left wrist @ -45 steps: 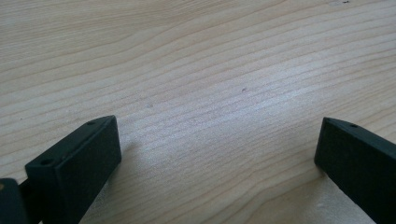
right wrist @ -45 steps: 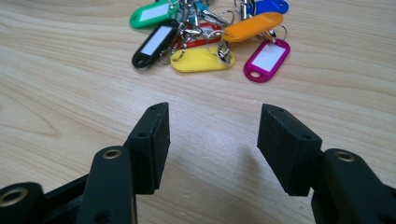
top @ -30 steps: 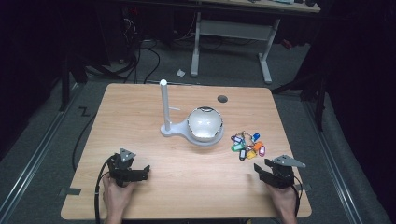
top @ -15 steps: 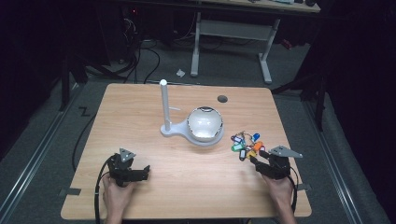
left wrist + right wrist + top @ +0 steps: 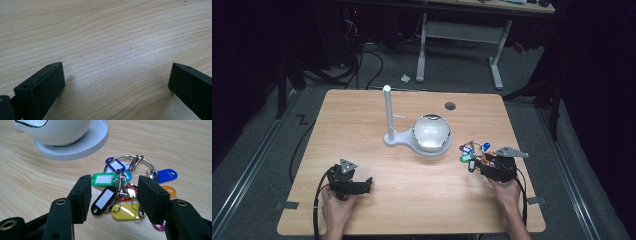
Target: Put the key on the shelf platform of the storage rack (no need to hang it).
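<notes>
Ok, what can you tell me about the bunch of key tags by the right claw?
The bunch of key tags lies flat on the wooden table, just right of the white bowl stand and apart from it. Plastic tags in green, black, blue, yellow, orange, red and pink, some with white label windows, hang by small rings from one large metal ring with a clip. The right claw is open, its jaws either side of the black and green tags, not pressing them.
</notes>
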A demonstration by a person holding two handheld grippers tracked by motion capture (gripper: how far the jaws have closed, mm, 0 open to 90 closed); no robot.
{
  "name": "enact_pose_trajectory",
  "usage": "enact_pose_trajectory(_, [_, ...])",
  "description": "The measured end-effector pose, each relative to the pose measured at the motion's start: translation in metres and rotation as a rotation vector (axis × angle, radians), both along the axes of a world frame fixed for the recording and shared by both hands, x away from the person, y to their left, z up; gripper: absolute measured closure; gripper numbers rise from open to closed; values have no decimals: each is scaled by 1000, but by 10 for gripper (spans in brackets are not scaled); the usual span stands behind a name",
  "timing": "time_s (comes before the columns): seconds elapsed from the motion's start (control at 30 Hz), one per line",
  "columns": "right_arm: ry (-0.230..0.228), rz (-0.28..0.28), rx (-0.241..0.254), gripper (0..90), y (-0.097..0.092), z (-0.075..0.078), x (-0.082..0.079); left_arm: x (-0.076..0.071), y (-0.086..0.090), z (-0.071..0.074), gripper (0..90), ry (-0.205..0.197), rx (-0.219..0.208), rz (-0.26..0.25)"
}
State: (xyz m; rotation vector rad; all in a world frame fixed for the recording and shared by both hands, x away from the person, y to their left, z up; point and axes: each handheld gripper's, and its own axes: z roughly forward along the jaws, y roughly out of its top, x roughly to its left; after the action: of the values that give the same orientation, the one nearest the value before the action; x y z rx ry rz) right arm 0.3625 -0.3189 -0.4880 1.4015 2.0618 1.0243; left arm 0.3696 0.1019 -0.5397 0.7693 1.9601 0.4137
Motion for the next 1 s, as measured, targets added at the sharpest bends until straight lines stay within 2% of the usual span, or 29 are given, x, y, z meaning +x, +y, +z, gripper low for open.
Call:
enact_pose_trajectory(0.37, [36, 14, -15, 435, 5, -7, 21, 0, 0, 0, 12, 0, -1, 2])
enact_pose_trajectory(0.53, [54, 8, -37, 432, 5, -14, 26, 0, 0, 0, 12, 0, -1, 1])
enact_pose_trajectory(0.63, [50, 10, -35, 432, 5, -16, 28, 0, 0, 0, 12, 1, -2, 3])
enact_pose_trajectory(0.73, [70, 1, -36, 429, 3, -21, 33, 0, 0, 0, 13, 0, -2, -1])
enact_pose_trajectory(1.0, [77, 10, -45, 427, 7, -22, 38, 0, 0, 0, 14, 2, -5, 2])
